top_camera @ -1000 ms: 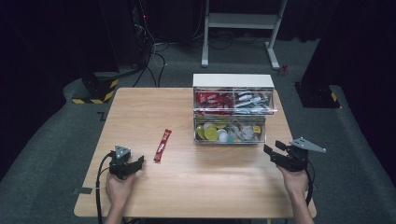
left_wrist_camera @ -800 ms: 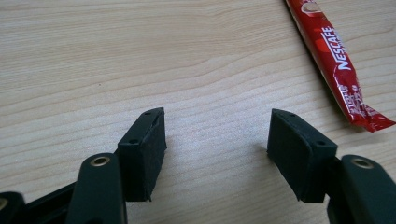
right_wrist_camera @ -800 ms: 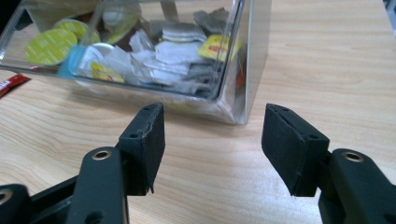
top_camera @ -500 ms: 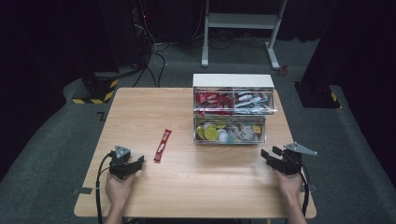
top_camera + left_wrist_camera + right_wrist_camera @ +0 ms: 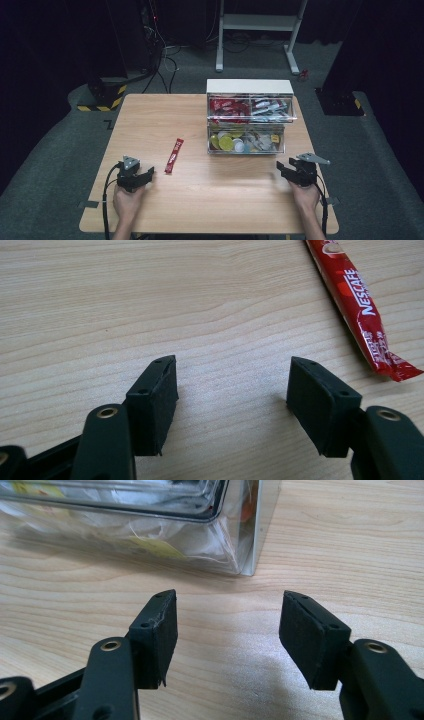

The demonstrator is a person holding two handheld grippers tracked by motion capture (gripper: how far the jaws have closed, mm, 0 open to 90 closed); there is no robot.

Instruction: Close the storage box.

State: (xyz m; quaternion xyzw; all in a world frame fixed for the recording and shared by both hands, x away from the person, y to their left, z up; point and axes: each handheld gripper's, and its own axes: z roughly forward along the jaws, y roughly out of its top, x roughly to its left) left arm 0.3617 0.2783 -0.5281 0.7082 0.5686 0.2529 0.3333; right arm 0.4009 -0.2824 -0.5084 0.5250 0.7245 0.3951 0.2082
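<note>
A red Nescafe stick sachet (image 5: 174, 155) lies flat on the wooden table (image 5: 210, 200), left of a clear two-tier drawer box (image 5: 249, 120). My left gripper (image 5: 143, 175) rests low at the table's front left, open, nothing between its pads; the sachet (image 5: 359, 305) lies ahead and to the right of its jaws. My right gripper (image 5: 284, 168) sits at the front right, open and empty, just short of the box's near right corner (image 5: 248, 555). In the left gripper view the gripper (image 5: 232, 385) hovers over bare wood; so does the right gripper (image 5: 227, 620) in its own view.
The box holds red sachets in its upper drawer and yellow and white capsules in the lower one (image 5: 240, 142). A white frame stand (image 5: 260, 25) and cables lie on the floor beyond the table. A yellow-black striped base (image 5: 102, 97) sits at the far left.
My right gripper has sunk toward the table and drifted slightly left. The left gripper and the sachet have stayed put.
</note>
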